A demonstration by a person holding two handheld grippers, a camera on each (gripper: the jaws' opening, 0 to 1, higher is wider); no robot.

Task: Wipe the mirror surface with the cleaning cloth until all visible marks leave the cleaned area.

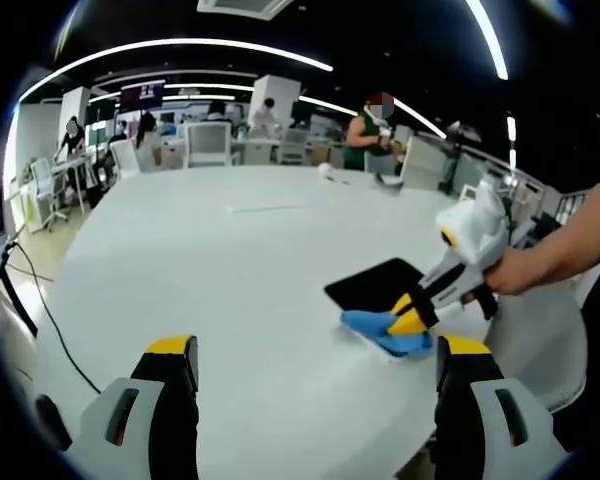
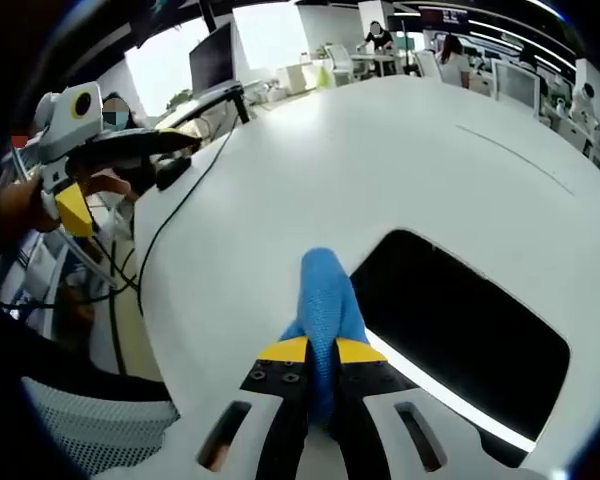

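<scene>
Cloth (image 2: 325, 300) in right hand-held gripper (image 2: 321, 350), beside mirror (image 2: 460, 330)

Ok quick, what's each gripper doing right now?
Left gripper: open, holding nothing, above the white table.
Right gripper: shut on the blue cloth, beside the mirror.

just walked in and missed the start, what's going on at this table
A person is working with a hand-held claw in each hand at a big white table. The right claw is shut on a blue cleaning cloth, held at the edge of a dark mirror lying flat on the table. The left claw hangs open and empty above the table, off to the side. Other people sit at desks in the background.
</scene>
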